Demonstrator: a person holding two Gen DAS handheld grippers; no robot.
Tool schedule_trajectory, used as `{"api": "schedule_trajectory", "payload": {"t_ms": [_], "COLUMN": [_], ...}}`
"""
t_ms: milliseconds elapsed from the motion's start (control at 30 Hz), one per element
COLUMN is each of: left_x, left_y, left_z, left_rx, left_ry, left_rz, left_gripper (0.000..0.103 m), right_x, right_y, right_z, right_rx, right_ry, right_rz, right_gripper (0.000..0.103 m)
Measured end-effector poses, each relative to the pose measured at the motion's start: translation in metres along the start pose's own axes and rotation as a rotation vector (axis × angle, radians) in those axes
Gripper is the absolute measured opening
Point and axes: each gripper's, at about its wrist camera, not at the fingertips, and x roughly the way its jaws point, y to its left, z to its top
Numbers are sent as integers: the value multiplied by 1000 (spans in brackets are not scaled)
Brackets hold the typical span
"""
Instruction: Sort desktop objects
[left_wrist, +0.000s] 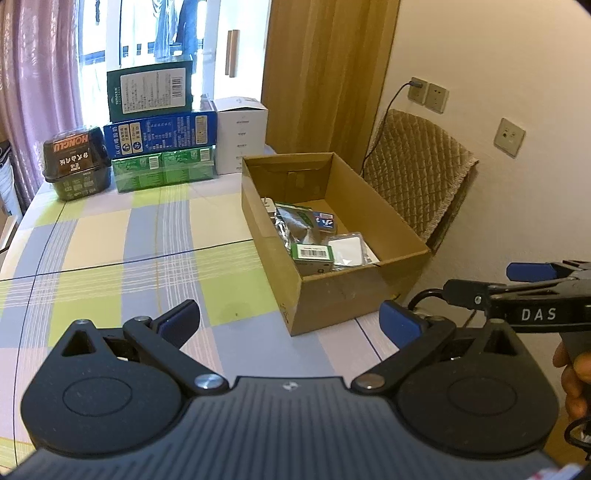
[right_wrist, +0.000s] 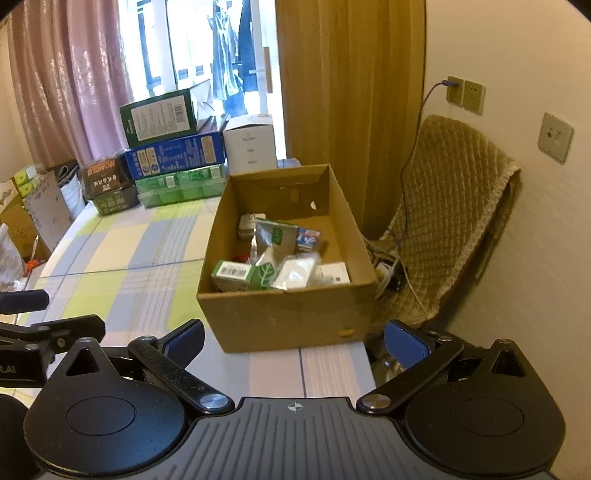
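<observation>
Box (right_wrist: 284, 314) at right table (left_wrist: 110, 258) edge, small packs (right_wrist: 266, 258) inside | my left gripper (left_wrist: 288, 321) and right gripper (right_wrist: 295, 339) both spread, empty | packs probably light, foil pouch slippery: I'd pinch edges.

The worktop (left_wrist: 110, 251) wears a plaid cloth of pale yellow, lime green, grey-blue and lilac. The cardboard box (right_wrist: 288, 317) is plain brown. Far left, a blue carton (left_wrist: 160, 134) sits between a dark green carton (left_wrist: 149, 92) and bright green packs (left_wrist: 164, 168). Each black hand-held gripper (right_wrist: 295, 339) has blue pads (right_wrist: 404, 345).
</observation>
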Motion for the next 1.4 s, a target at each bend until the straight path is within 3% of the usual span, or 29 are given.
{"api": "schedule_trajectory", "payload": {"t_ms": [467, 1400], "left_x": [-14, 0], "left_y": [-4, -5], "left_z": [-20, -27], "left_rx": [3, 18], "left_ry": [30, 64], "left_rz": [-24, -5], "left_gripper": [102, 102], "right_x": [-23, -16], "right_y": [5, 0], "right_z": [-15, -17], "right_rx": [-17, 6], "right_ry": [8, 25], "right_rz": [-11, -2], "right_gripper": [101, 101]}}
